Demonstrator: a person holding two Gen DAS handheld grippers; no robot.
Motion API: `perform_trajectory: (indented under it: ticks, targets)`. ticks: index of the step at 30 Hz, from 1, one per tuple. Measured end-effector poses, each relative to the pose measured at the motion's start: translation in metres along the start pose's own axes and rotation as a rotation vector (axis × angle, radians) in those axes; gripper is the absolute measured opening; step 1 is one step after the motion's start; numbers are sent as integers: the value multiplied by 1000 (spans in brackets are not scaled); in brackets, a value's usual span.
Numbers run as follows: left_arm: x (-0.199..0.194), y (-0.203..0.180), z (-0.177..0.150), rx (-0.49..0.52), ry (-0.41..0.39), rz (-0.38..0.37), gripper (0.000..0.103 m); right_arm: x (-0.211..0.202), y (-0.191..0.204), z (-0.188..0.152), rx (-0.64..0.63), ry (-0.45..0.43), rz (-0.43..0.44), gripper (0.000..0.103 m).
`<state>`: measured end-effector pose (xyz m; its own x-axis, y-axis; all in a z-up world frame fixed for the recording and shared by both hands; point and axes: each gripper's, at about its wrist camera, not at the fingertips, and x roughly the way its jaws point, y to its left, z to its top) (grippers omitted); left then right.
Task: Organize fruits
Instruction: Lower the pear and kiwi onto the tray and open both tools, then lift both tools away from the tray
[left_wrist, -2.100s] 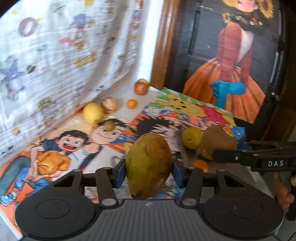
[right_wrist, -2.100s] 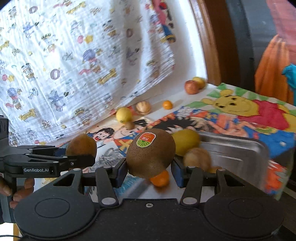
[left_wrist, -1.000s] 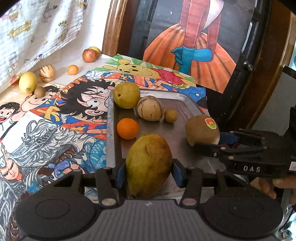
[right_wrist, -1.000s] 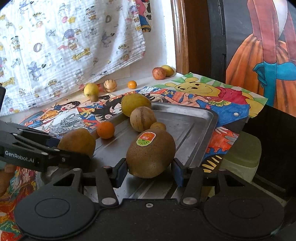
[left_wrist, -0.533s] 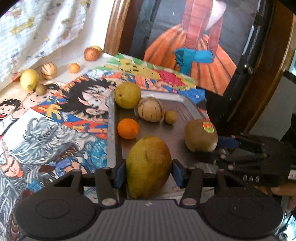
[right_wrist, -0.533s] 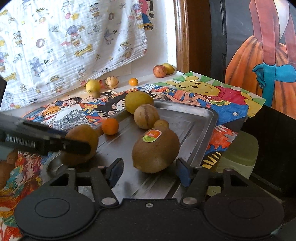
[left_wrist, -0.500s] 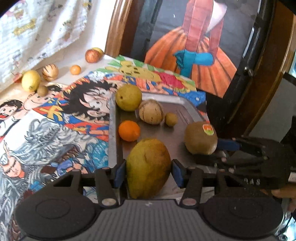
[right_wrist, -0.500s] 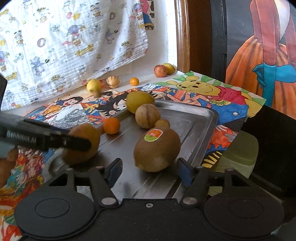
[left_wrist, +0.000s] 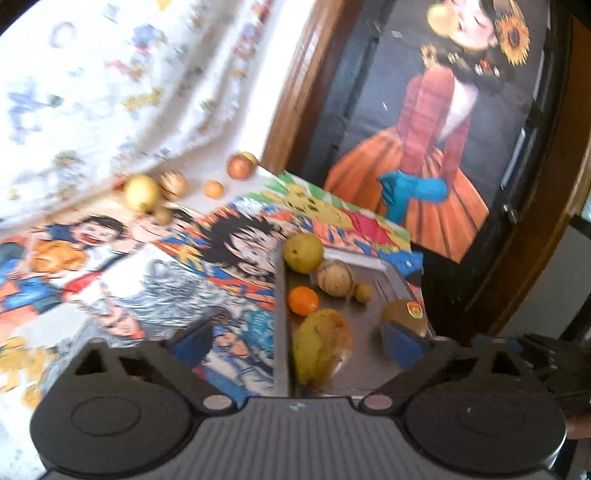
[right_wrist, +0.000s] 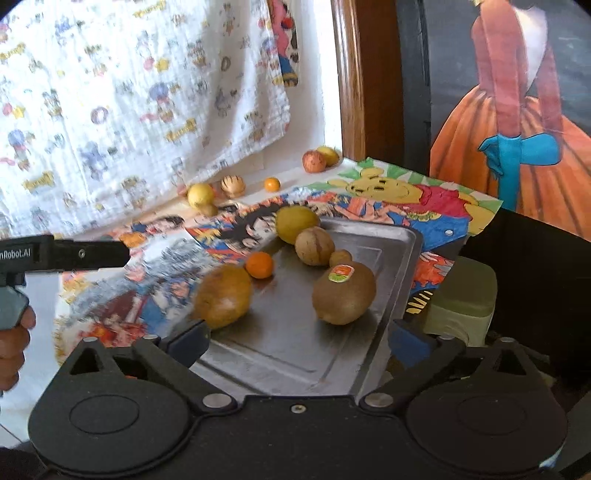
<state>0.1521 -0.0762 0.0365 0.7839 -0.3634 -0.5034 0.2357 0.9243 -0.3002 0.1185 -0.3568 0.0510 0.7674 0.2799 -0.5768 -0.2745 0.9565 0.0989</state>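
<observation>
Opening wide with nothing pinched, left gripper and right gripper had dropped mango and kiwi on tray; next likely far-left lemon.

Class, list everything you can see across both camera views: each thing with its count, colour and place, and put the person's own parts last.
metal tray: one, silver, on the cartoon mat
mango: one, yellow-brown, near left of tray
sticker kiwi: one, brown, near right of tray
orange: one, orange, tray's left edge
striped melon: one, tan, mid tray
small brown fruit: one, beside the melon
yellow-green fruit: one, tray's far corner
loose fruits: six, yellow, tan, orange and red, by the wall
cartoon mat: one, multicoloured, on the table
printed cloth: one, white, hanging behind
green box: one, right of tray
left gripper: black, jaws opening, nothing between the pads
right gripper: black, jaws opening, empty
hand: one, far left, gripping a handle
</observation>
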Motion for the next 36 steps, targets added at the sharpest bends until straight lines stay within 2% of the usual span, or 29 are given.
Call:
perform_trajectory:
  ticks: [5,13,19,26,29,32,36]
  targets:
    - [-44,10,-12,-40,-62,48,103,-31,23,-13,75,-2,-7,102]
    - [-106,32,-33,0,-85,142,103,-80,64,-36,158,9,-28,102]
    - [-150,55,-46,11,-91,193,103,-117,109,-33,90,-41,-27,102]
    - [-186,74,-48,44,-121,272,103,-142,151,7,-37,-97,26,102]
    - [-195,88,-44,26,-129,299,103,-140,157,35,2,-65,106,102]
    - [-193,102,-39,15,-100,318,103,-131,159,69,54,-13,169,102]
    - [-184,117,-28,25,-78,350,103,-116,163,116,88,33,188,102]
